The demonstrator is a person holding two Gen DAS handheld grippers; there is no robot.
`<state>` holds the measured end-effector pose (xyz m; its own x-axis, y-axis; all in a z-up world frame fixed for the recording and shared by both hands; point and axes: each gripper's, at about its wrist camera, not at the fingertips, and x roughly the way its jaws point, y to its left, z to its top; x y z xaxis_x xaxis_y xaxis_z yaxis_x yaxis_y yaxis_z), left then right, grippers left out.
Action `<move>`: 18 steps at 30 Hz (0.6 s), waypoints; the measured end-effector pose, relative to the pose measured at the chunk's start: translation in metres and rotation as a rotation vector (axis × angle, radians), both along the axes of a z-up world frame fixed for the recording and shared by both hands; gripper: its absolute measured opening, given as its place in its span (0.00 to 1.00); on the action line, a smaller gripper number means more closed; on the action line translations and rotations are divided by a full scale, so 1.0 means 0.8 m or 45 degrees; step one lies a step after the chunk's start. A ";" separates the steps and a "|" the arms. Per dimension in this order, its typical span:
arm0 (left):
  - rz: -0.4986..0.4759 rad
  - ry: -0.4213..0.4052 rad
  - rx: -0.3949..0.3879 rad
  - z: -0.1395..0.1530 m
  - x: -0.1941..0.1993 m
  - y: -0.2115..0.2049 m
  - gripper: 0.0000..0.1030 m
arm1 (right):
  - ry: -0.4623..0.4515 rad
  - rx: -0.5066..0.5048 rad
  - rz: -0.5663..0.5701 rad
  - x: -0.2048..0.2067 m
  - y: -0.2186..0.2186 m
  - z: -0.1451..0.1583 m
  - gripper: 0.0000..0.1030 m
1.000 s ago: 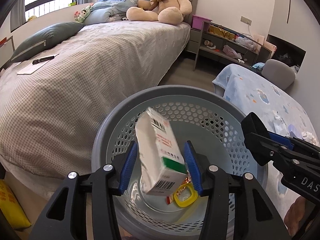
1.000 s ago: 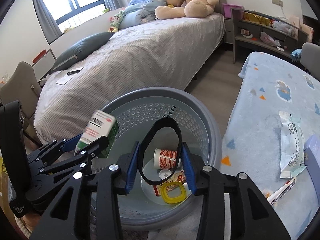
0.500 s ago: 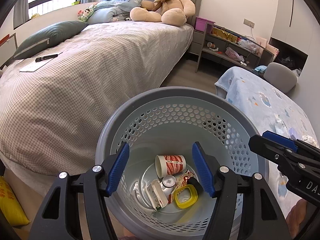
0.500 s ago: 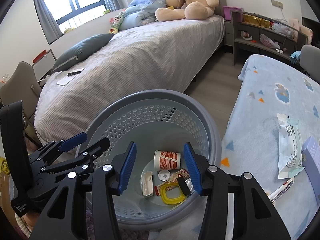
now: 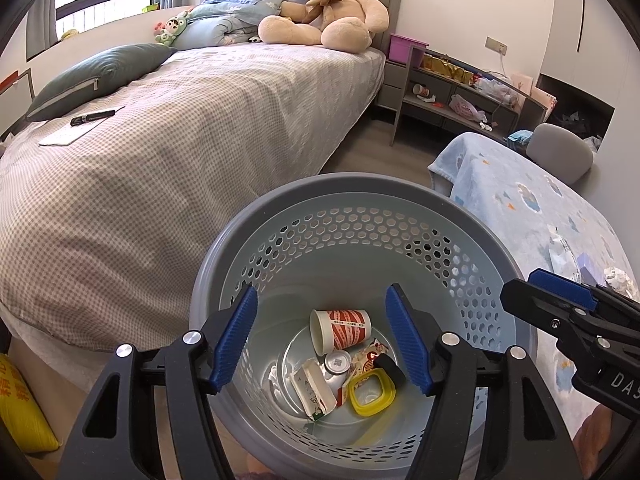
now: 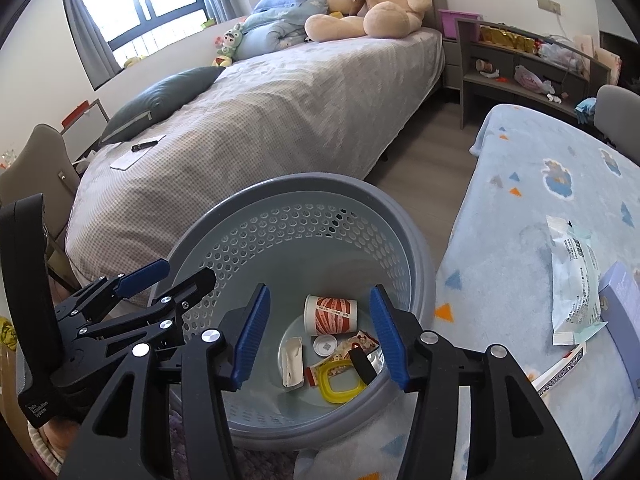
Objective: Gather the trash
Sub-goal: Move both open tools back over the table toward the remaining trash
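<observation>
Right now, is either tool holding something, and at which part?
Nothing is held. The left tool is open and empty; the right tool is opening, also empty, above the bin.

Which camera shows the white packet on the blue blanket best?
The right wrist view. The white packet lies there whole, its print facing up, on the blue blanket. In the left wrist view only a squashed sliver shows at the right edge.

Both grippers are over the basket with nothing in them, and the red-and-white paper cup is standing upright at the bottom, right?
Not quite: the red-and-white paper cup lies on its side at the bottom of the basket, as the left wrist view shows. The rest holds: left gripper and right gripper are over the basket with nothing in them.
</observation>
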<state>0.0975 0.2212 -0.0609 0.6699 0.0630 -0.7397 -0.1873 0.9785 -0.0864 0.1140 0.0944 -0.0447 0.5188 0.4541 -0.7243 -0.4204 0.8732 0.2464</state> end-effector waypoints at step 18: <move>-0.020 -0.004 0.021 0.004 -0.019 -0.016 0.62 | 0.012 0.003 -0.055 -0.029 -0.028 0.005 0.52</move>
<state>0.0821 0.2088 -0.0576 0.6735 0.0641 -0.7364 -0.1714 0.9826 -0.0712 0.0911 0.0716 -0.0406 0.5314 0.4332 -0.7280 -0.3800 0.8900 0.2522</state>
